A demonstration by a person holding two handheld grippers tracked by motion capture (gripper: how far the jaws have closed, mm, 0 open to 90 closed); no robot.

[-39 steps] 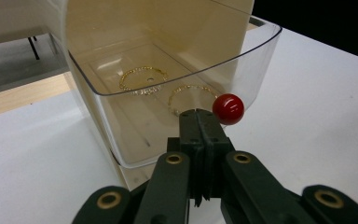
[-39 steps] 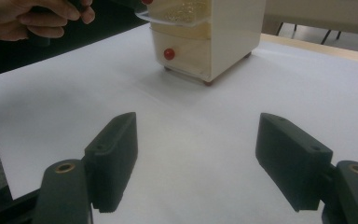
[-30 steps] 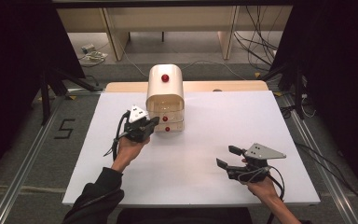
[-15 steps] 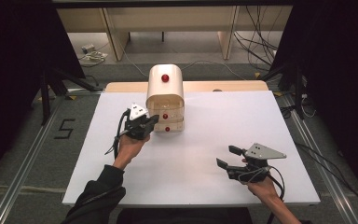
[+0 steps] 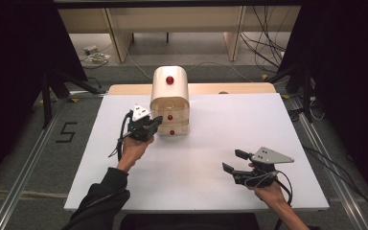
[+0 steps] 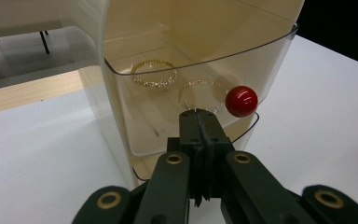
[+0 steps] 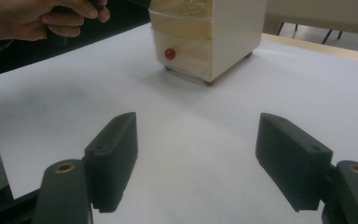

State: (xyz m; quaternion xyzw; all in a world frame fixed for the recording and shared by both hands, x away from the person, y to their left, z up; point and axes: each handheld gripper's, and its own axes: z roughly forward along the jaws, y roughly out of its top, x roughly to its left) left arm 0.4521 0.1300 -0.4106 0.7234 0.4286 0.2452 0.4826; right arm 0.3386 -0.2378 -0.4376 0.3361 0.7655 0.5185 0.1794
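On the white table [image 5: 211, 191], toward its far edge, stands the cream drawer chest [image 5: 170, 88], and the scene matches a second ago. Its clear drawer [image 6: 135, 126] stays pulled out, so by my reading the work on it is not finished. The right gripper [image 5: 232, 161] rests near the front edge, jaws wide and empty. The left gripper [image 6: 199, 114] is shut on nothing, its tips at the drawer's front wall beside the red knob [image 6: 241, 101]. Two gold bangles [image 6: 154, 83] lie inside.

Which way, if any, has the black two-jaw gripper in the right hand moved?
No. The right gripper sits in the same spot beside the white table's front edge, jaws open.
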